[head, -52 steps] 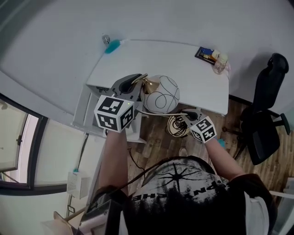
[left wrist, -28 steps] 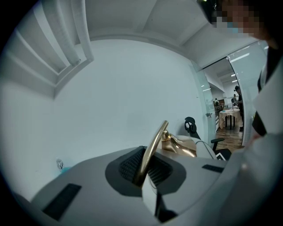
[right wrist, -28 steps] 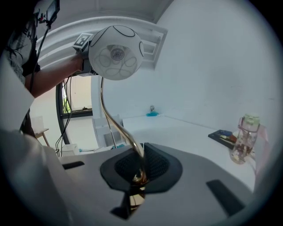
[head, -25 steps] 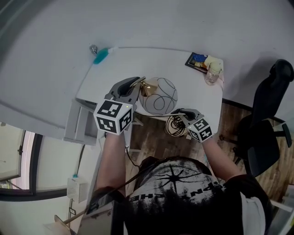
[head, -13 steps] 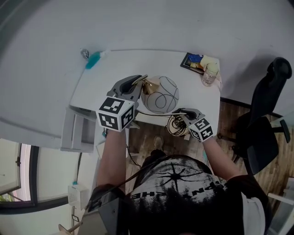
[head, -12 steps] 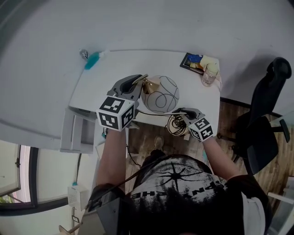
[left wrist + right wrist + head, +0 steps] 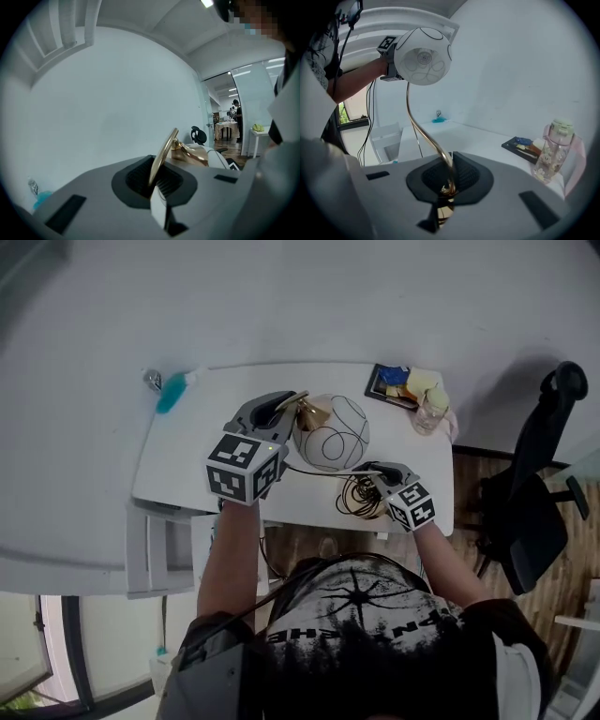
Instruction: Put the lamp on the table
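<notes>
Lamp (image 7: 330,432) now hangs over the table (image 7: 187,456) at centre frame; a moment ago it hung at the near edge. My left claw (image 7: 284,407) and right claw (image 7: 369,472) stay pinched tight on its gold stem. I judge lowering comes next.

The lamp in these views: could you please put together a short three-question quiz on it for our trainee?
1. True or false: the left gripper has empty jaws.
2. The right gripper has its jaws shut on: A the bottle, B the gold stem, C the coiled cable.
3. Fill in: the round shade is ___ with thin black lines.
Key: 1 false, they pinch a flat gold bar; 2 B; 3 white.
</notes>
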Available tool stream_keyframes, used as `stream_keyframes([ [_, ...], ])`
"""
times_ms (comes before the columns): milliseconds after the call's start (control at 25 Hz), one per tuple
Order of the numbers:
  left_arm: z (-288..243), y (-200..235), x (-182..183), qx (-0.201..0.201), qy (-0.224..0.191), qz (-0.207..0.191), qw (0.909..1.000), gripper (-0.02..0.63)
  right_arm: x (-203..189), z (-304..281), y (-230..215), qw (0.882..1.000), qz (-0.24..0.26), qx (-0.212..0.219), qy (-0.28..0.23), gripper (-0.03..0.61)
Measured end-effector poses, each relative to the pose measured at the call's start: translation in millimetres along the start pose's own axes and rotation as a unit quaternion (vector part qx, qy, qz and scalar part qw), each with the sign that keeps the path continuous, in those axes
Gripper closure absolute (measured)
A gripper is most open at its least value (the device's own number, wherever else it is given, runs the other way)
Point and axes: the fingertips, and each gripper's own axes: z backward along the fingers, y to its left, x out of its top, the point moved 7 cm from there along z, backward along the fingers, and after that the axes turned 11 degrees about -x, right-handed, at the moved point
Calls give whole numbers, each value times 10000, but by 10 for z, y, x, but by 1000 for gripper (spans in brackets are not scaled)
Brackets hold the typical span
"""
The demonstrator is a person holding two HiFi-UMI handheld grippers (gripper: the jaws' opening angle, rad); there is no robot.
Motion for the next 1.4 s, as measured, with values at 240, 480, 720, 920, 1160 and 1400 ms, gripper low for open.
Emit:
stream_keyframes([
  [240,-119,482,32,-330,-67,-133,9993,598,198,-355,20,9993,-122,-356,-51,558],
  [480,-267,920,2,-565,-125,-143,9982,598,337,-678,-13,9977,-187,-652,-10,558],
  [720,-406,1267,-15,-742,-153,-155,9970,598,455,-956,-63,9958,-256,-880,52,558],
  [920,-540,1467,-15,-896,-106,-298,9955,598,479,-1173,-72,9939,-455,-1000,34,558],
  [1160,-734,1706,38,-1035,-99,-419,9937,598,576,-1420,-196,9916,-581,-1153,17,558],
  [1400,-947,1950,110,-1069,-98,-477,9931,598,703,-1663,-380,9907,-617,-1211,-13,558],
])
